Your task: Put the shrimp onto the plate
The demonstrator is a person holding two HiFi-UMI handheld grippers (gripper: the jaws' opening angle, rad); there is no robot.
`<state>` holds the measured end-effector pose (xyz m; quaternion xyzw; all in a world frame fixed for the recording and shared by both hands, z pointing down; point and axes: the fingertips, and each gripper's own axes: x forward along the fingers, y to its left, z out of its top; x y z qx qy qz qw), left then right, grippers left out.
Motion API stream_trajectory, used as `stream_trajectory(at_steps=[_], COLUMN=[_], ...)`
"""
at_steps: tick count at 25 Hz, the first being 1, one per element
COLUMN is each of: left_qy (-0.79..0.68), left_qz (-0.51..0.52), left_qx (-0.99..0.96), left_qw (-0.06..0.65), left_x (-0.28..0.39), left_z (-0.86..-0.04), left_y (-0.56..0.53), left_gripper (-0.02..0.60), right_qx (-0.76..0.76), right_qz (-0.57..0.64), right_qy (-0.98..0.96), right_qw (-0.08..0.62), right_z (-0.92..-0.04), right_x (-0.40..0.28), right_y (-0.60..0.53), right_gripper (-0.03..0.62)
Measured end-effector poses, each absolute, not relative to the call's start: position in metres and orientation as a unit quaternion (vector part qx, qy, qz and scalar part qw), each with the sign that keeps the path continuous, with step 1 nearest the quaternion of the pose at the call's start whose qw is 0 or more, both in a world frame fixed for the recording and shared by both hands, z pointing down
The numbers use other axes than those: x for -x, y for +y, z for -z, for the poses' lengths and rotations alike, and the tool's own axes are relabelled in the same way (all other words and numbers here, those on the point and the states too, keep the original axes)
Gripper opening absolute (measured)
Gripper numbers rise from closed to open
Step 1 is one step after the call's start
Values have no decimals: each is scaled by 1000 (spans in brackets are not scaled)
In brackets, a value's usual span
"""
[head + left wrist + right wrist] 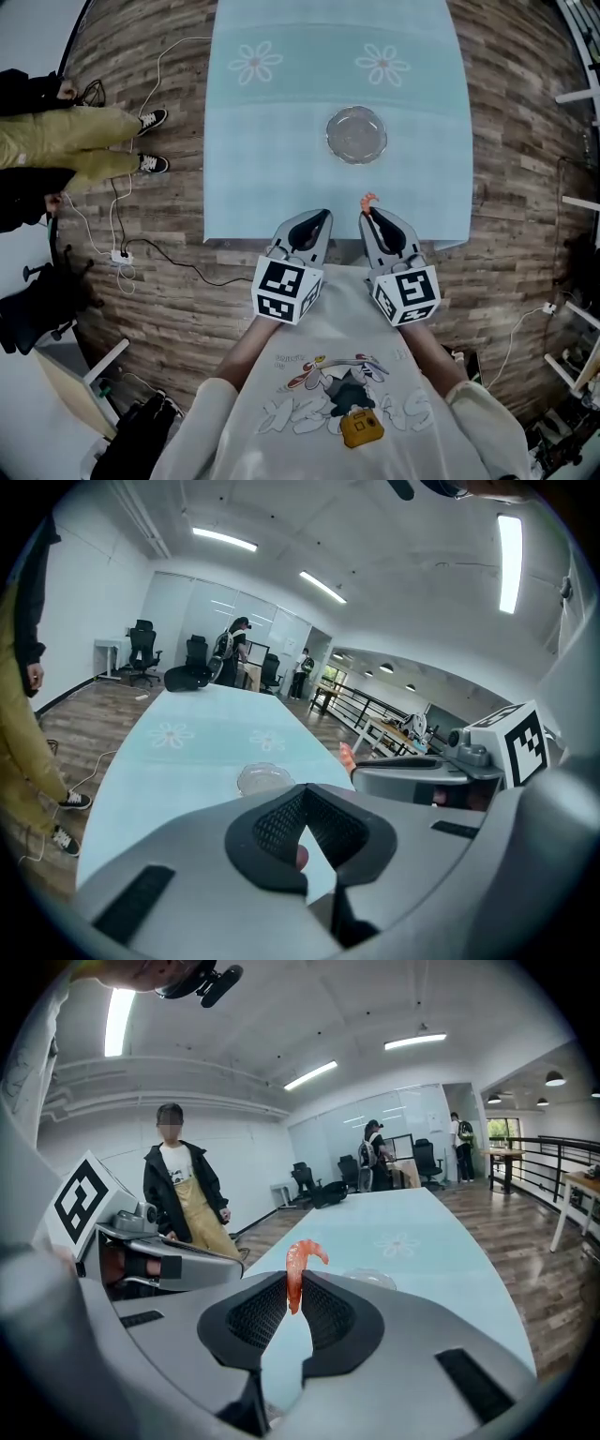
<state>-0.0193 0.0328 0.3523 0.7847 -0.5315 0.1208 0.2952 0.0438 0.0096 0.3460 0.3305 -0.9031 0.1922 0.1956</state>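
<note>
Its own view shows the right gripper (293, 1293) clamping a curled orange shrimp (296, 1258) between ribbed jaws. The left gripper (305, 794) has its jaws together, empty. Only the head view shows the round glassy plate (356, 134) whole.

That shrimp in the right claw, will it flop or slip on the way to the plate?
Probably fairly stiff: the shrimp stands upright from the right claw, only its tip curling. It looks light, so sagging seems unlikely. Only its lower end is pinched, so a jolt might slip it.

Clear glassy plate (356, 134), wood-plank floor (516, 141)
</note>
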Motion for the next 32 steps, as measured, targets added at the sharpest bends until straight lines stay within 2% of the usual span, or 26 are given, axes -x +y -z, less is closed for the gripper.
stream_trajectory(at_steps=[10,32], left_qy=[-573,-571], left_qz=[-114,-117], left_qx=[-752,-737], left_qw=[305,342], left_x=[-10,-5], left_z=[-363,-419], left_y=[-13,-61], left_gripper=[8,8], right_qx=[-281,-239], right_qz=[-188,-198], right_qy=[-920,-916], right_qw=[200,255], right_z=[-358,-418], right_x=[-70,-46], right_y=[-46,-84], right_gripper=[66,66])
